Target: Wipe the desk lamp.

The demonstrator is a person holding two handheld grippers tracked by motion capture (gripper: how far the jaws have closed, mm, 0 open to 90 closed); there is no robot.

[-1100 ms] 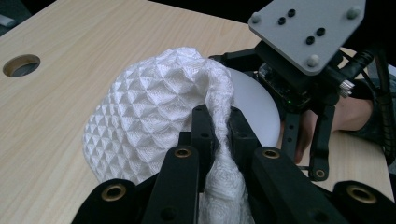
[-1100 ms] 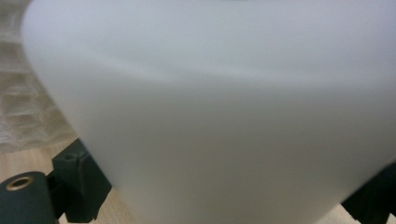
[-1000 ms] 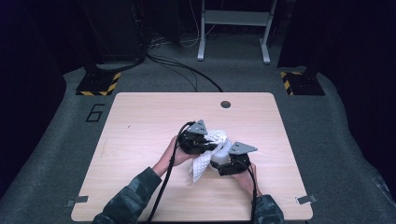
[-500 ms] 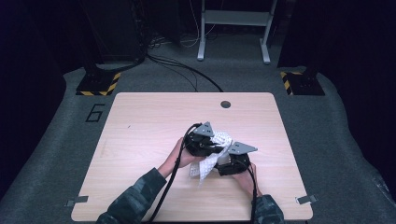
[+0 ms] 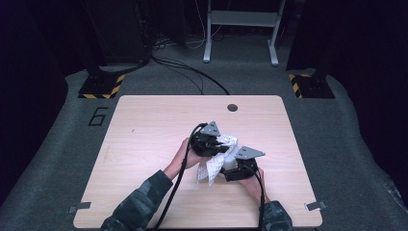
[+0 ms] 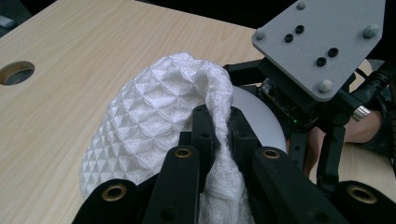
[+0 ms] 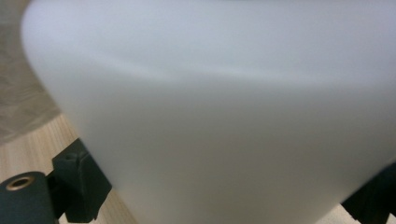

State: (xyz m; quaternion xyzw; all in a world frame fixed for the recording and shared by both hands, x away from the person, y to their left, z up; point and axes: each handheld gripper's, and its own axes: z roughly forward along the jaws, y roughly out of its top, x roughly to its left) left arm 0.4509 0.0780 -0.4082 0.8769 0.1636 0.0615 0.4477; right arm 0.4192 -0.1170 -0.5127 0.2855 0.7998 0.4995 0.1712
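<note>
I see a white cloth with a bumpy little diamond pattern, bunched up near the middle of the tabletop. In the high view the cloth sits between my two grippers, and one flap of it hangs down toward my side. Part of the cloth lies over a smooth white cup, which looks like a cup or a small bowl; I cannot tell which. My left gripper is clenched on a fold of the cloth, and the fold is squeezed thin between its two black jaws. In the high view my left gripper is on the far side of the cloth, with its grey plate on top. My right gripper is just beside it on the near side, very close to the left one. In the right gripper view the white cup is very near the camera and blurry, and it sits between the two black jaws. I cannot tell if those jaws press on it or are loose. In the left gripper view the right gripper stands right behind the cup. A round hole is in the tabletop, well apart from the cloth, near the far edge.
</note>
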